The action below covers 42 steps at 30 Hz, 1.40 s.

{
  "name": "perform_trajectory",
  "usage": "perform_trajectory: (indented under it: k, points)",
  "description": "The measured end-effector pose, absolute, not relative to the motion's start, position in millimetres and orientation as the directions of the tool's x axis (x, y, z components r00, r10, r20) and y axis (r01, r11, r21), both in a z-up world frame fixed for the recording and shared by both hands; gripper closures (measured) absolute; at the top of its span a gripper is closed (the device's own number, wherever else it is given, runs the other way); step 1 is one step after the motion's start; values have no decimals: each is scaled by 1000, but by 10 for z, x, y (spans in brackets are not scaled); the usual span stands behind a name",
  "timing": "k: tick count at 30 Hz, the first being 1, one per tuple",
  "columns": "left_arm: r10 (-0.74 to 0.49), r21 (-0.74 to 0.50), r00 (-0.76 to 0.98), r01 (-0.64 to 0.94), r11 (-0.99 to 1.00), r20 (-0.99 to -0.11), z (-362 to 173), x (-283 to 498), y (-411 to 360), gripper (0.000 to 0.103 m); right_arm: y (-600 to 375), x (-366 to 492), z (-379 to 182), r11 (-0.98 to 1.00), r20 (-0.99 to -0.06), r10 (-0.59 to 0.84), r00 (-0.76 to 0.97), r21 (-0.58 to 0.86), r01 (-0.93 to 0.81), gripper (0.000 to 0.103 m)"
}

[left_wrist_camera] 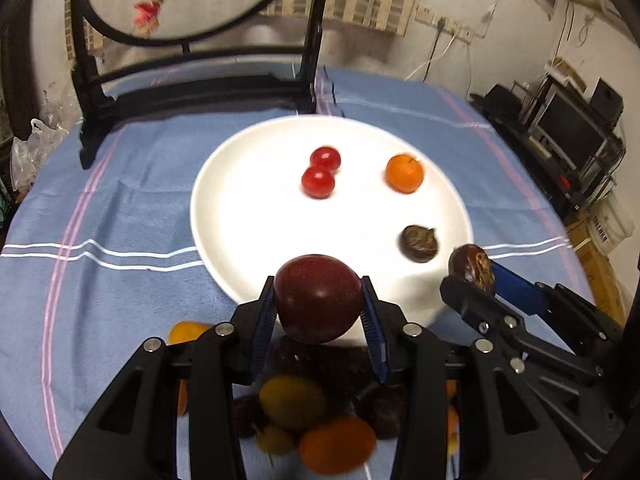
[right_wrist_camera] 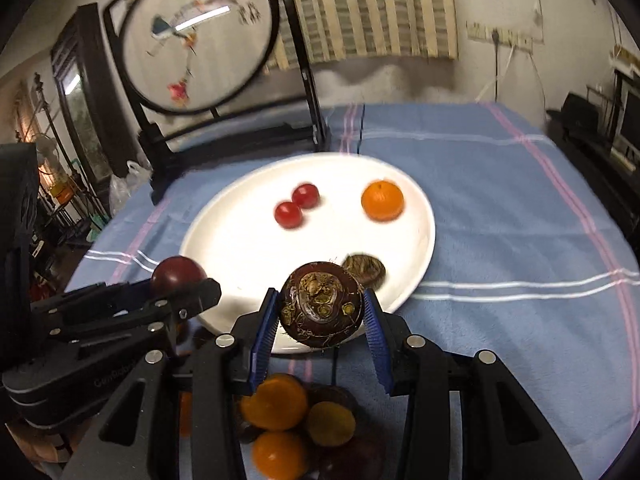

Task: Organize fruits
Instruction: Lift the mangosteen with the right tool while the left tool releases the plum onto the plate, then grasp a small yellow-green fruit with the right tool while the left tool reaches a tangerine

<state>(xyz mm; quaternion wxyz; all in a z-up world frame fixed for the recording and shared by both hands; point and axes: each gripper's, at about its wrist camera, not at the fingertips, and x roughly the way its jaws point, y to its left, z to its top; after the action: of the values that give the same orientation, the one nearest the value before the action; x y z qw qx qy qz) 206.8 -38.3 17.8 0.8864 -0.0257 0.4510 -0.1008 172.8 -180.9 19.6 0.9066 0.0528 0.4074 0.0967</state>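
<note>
My left gripper [left_wrist_camera: 319, 300] is shut on a dark red plum [left_wrist_camera: 318, 297] and holds it over the near rim of the white plate [left_wrist_camera: 248, 216]. My right gripper [right_wrist_camera: 321, 311] is shut on a brown water chestnut [right_wrist_camera: 321, 307] near the plate's near right edge; it also shows in the left wrist view [left_wrist_camera: 472, 267]. On the plate [right_wrist_camera: 240, 256] lie two red cherry tomatoes [left_wrist_camera: 321, 172], an orange [left_wrist_camera: 404, 173] and another water chestnut [left_wrist_camera: 419, 243]. A pile of oranges and dark fruits [right_wrist_camera: 296, 424] lies on the cloth below the grippers.
A blue striped cloth [right_wrist_camera: 500, 216] covers the table. A round embroidered screen on a black stand [right_wrist_camera: 196, 40] stands behind the plate. Shelves and electronics [left_wrist_camera: 568, 120] are off the table's right edge.
</note>
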Motion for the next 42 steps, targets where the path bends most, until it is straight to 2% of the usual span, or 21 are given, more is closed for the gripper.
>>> perform_trajectory:
  k: [4, 5, 6, 8, 10, 16, 23, 32, 42]
  points:
    - [-212, -160, 556, 140, 977, -804, 30, 2171, -383, 63, -1850, 1786, 110, 970, -727, 240, 643, 210, -125, 57]
    - [-206, -160, 558, 132, 978, -804, 17, 2173, -371, 53, -1871, 1777, 118, 968, -720, 243, 650, 219, -120, 48]
    - [-206, -160, 572, 129, 979, -794, 28, 2148, -349, 48, -1894, 1756, 122, 969, -716, 239, 656, 222, -110, 45]
    - [-208, -153, 607, 143, 978, -767, 110, 2028, -299, 30, -1942, 1711, 145, 967, -707, 238, 666, 234, -96, 45]
    - [-208, -151, 634, 144, 978, -745, 202, 1944, -247, 24, -1967, 1667, 179, 967, -703, 237, 670, 234, -97, 45]
    - [-225, -175, 671, 142, 974, -706, 325, 1625, -99, 18, -1975, 1541, 207, 969, -699, 234, 676, 223, -105, 46]
    - [-221, -179, 646, 130, 975, -730, 174, 1285, 113, 17, -2013, 1205, 193, 976, -697, 213, 685, 186, -115, 38]
    - [-214, -197, 629, 98, 975, -748, 37, 1111, 275, 16, -2131, 760, 65, 980, -715, 195, 671, 161, -112, 38]
    - [-181, -150, 646, 104, 983, -741, -3, 935, 227, 10, -2017, 494, 3, 972, -755, 231, 614, 153, -179, 40]
